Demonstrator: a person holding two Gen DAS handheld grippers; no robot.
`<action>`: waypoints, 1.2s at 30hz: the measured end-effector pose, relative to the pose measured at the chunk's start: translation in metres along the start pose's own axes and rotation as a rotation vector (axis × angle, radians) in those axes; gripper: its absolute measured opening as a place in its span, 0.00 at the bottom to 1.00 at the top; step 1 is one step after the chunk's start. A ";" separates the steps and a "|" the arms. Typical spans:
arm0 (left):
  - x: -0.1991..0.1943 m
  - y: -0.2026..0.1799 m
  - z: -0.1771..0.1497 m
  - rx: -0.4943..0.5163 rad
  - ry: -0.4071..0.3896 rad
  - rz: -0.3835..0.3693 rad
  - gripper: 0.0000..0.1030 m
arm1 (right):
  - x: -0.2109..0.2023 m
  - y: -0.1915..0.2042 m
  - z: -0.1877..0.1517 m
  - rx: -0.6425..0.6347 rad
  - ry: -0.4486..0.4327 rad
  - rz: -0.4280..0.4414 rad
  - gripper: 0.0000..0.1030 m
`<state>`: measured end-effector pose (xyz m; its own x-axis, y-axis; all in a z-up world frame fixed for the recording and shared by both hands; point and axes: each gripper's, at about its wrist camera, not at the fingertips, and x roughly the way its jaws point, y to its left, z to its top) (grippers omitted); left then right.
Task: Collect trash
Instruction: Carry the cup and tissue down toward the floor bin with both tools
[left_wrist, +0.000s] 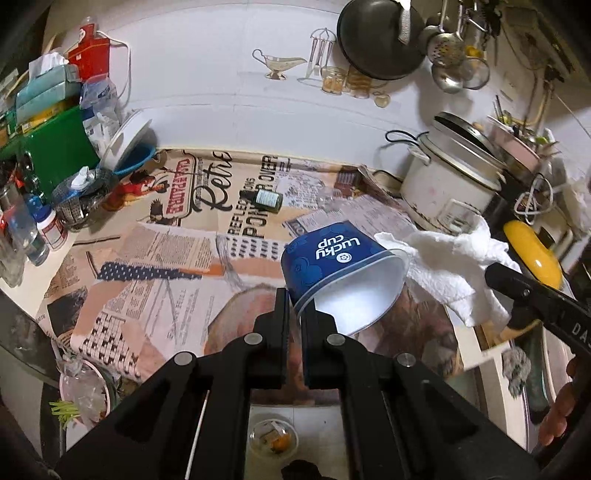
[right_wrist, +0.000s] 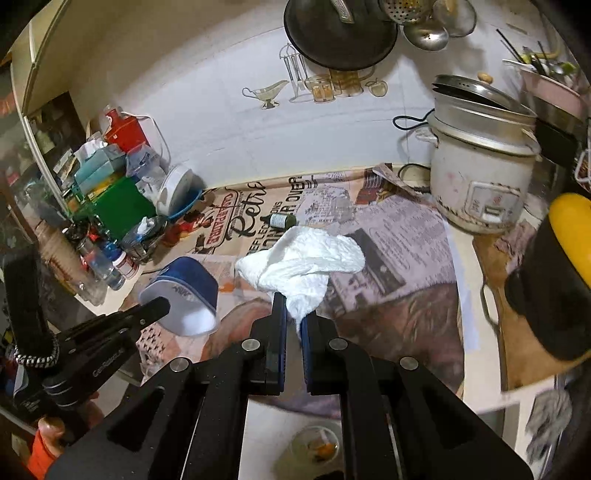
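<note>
Left hand-held gripper clamped on blue cup rim; right hand-held gripper pinches white paper towel. Green bottle lies beyond cup; rice cooker right of it.

The left gripper points forward and steeply down over the newspaper-covered counter, its jaws closed on the rim of the blue paper cup — one finger inside the mouth, the other outside the wall, the cup lifted clear of the counter and tipped on its side. Just to its right, also above the counter, the right gripper tilts down much the same way, jaws pinched on a corner of the crumpled white paper towel, which hangs in the air. Fingers of the person's right hand wrap the right gripper's handle — low at the counter's near edge.
</note>
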<state>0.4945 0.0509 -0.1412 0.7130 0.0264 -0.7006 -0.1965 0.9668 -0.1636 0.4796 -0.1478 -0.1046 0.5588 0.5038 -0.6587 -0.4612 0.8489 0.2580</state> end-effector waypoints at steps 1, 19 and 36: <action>-0.006 0.005 -0.006 0.005 0.002 -0.013 0.04 | -0.002 0.006 -0.006 0.003 0.000 -0.007 0.07; -0.081 0.088 -0.124 0.122 0.128 -0.039 0.04 | -0.032 0.108 -0.139 0.124 0.098 -0.075 0.07; 0.027 0.081 -0.252 0.118 0.384 -0.019 0.04 | 0.013 0.045 -0.243 0.221 0.301 -0.151 0.07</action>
<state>0.3282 0.0660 -0.3483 0.4076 -0.0669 -0.9107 -0.0911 0.9893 -0.1135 0.2980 -0.1418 -0.2730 0.3671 0.3296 -0.8698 -0.2117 0.9402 0.2669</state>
